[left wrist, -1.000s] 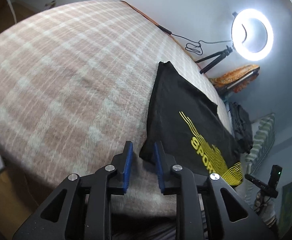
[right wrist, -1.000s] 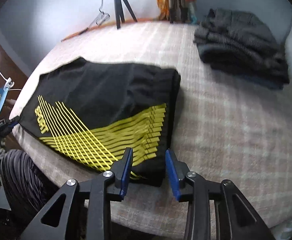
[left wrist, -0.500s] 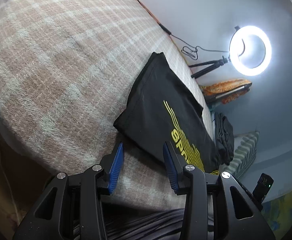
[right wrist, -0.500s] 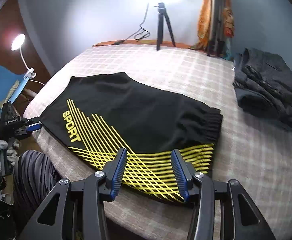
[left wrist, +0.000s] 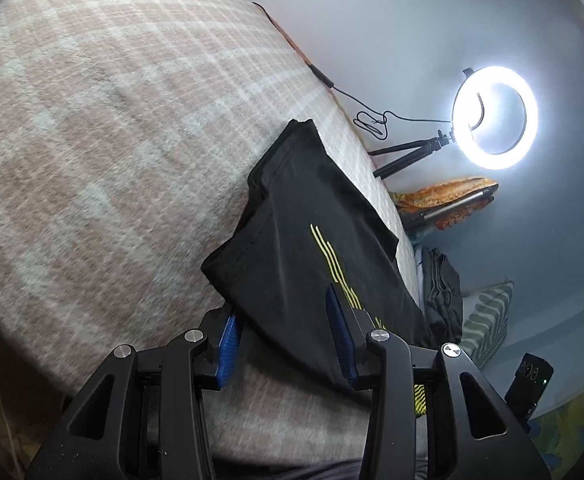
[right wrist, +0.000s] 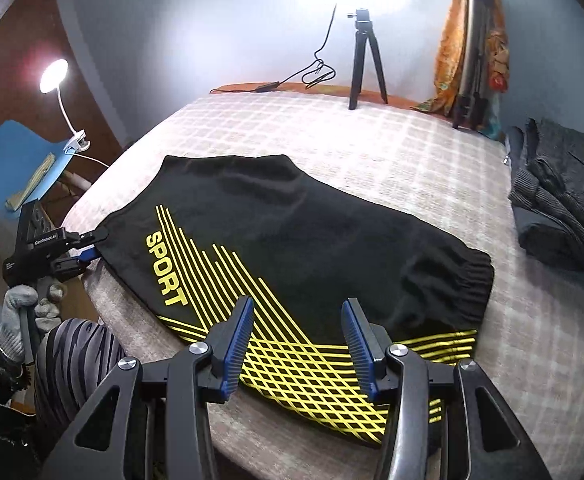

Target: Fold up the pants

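Note:
Black pants [right wrist: 300, 240] with yellow stripes and the word SPORT lie folded flat on the checked bed cover [right wrist: 372, 152]. In the left wrist view the pants [left wrist: 312, 248] reach from the middle down to my left gripper [left wrist: 283, 324], which is open with the leg-hem corner between its blue pads. My left gripper also shows in the right wrist view [right wrist: 91, 246], at the pants' left corner. My right gripper [right wrist: 298, 320] is open, its jaws over the near edge of the pants, close to the ribbed waistband [right wrist: 472, 284].
A pile of dark grey clothes [right wrist: 560, 200] lies on the bed at the right. A ring light on a small tripod [left wrist: 492, 120] stands at the far edge with its cable. A clip lamp [right wrist: 55, 76] and blue chair [right wrist: 15, 156] are to the left of the bed.
Both grippers have opened wider. The left gripper has moved in so the pants' corner lies between its pads. The right gripper has pulled back and risen, showing more of the bed.

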